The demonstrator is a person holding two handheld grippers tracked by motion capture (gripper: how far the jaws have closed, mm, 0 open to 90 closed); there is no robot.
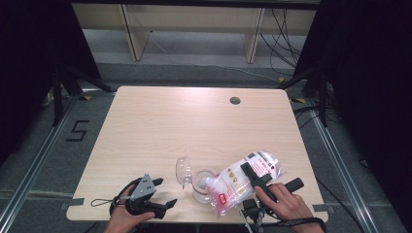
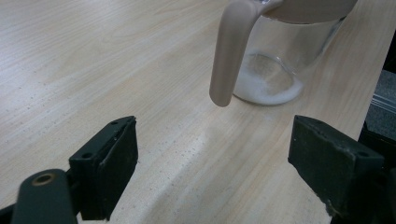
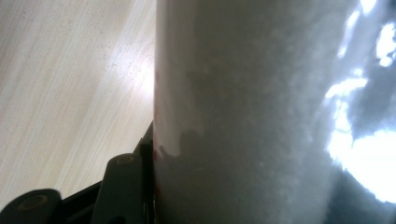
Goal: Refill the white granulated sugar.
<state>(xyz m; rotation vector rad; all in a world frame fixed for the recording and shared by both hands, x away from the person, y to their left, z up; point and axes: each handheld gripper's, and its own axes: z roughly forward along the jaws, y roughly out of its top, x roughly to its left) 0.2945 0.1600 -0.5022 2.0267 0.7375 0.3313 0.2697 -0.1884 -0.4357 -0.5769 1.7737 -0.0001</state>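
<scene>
Careful: your right gripper (image 1: 252,177) pinches the bag (image 1: 243,179) tilted over the glass jug (image 1: 201,184), your left gripper (image 1: 163,206) idles beside the jug with jaws spread, so tipping further could spill powder onto the surface (image 1: 160,126).

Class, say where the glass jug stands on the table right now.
In the high view the jug stands near the table's front edge, right of the left claw, with the tilted bag in the right claw leaning over its rim.

High view overhead, facing forward-down – gripper views close, low; shared: table (image 1: 160,126).
</scene>
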